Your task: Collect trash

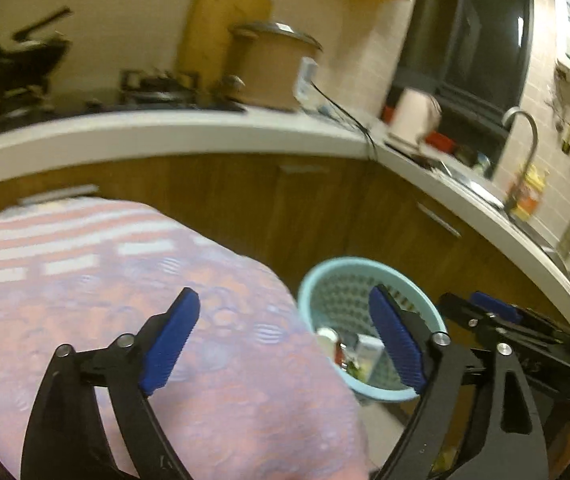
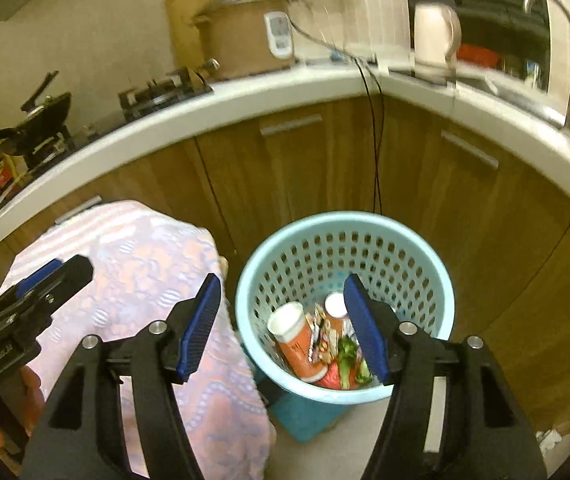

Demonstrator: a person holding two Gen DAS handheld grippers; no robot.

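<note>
Your right gripper (image 2: 283, 328) and left gripper (image 1: 285, 342) gape empty; patterned tablecloth (image 2: 157, 280) lies left, teal basket (image 2: 437, 272) ahead beneath the kitchen counter (image 2: 245, 92).

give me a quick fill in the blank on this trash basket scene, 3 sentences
1. Both sets of tongs, the left tongs and the right tongs, are ____ and hold nothing.
2. The orange cup lies inside the light blue ____.
3. The basket stands on the floor to the ____ of the patterned cloth in both views.

Missing words: open; basket; right
</note>
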